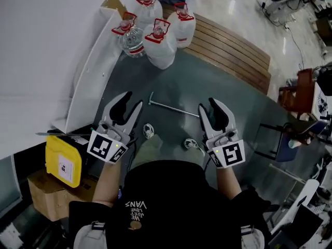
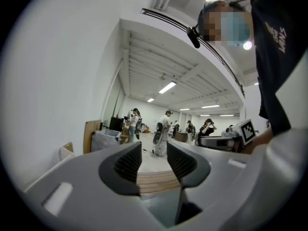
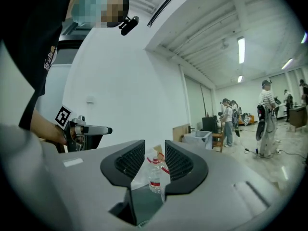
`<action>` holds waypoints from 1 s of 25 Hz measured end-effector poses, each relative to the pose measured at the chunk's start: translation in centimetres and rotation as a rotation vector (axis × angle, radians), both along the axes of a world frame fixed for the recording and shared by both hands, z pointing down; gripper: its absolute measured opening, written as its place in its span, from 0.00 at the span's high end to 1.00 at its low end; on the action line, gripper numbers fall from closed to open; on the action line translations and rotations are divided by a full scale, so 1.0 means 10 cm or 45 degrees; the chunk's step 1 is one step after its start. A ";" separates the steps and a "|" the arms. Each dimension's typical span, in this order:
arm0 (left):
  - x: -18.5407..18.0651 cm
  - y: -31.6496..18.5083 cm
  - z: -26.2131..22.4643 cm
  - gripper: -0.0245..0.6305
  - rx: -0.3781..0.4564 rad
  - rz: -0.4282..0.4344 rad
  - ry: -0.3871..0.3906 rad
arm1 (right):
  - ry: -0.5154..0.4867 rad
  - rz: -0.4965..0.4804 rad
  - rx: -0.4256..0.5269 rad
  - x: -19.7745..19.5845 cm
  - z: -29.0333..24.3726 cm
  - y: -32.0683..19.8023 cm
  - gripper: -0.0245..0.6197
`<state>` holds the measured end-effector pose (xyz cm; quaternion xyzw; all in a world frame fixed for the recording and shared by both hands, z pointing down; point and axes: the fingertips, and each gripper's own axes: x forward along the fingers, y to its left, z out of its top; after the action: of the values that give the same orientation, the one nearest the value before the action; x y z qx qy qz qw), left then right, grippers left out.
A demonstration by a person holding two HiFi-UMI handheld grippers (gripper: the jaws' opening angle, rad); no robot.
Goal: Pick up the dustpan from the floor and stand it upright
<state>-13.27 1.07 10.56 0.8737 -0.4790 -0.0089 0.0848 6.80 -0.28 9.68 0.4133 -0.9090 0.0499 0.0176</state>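
Observation:
A thin metal rod (image 1: 174, 108) with a short crossbar at its far end lies on the dark floor mat, between and just beyond my two grippers. I cannot make out a dustpan's pan in any view. My left gripper (image 1: 132, 102) is held level at the left, open, with nothing between its jaws (image 2: 154, 159). My right gripper (image 1: 208, 107) is held level at the right, also open and empty (image 3: 154, 156). A distant water bottle (image 3: 154, 175) shows through its gap, well beyond the jaws. Each gripper view shows the other gripper off to the side.
Several big water bottles (image 1: 158, 30) with red handles stand at the far end of the mat. A white board (image 1: 91, 71) leans on the left wall. A slatted wooden platform (image 1: 231, 51) lies beyond. A yellow container (image 1: 63, 162) sits left, a chair (image 1: 280, 144) right. People stand far off.

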 end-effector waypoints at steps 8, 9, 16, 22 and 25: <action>0.19 -0.51 0.56 0.70 -0.060 0.275 0.014 | 0.073 0.152 -0.101 -0.03 0.61 -0.16 0.76; 0.23 -0.56 0.66 0.70 -0.066 0.287 0.007 | 0.081 0.153 -0.105 -0.02 0.71 -0.18 0.75; 0.68 -0.72 1.46 0.70 -0.158 0.241 0.028 | 0.238 0.047 -0.167 0.26 1.56 -0.31 0.72; 0.99 -0.68 2.47 0.69 -0.300 0.157 0.046 | 0.291 -0.015 -0.268 0.65 2.45 -0.36 0.72; 1.04 -0.60 3.13 0.68 -0.407 0.098 0.063 | 0.323 -0.044 -0.336 0.83 3.01 -0.32 0.72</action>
<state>-2.86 -4.89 41.84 0.8662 -0.4383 0.0491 0.2349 15.14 -3.48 39.79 0.3946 -0.8921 0.1161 0.1870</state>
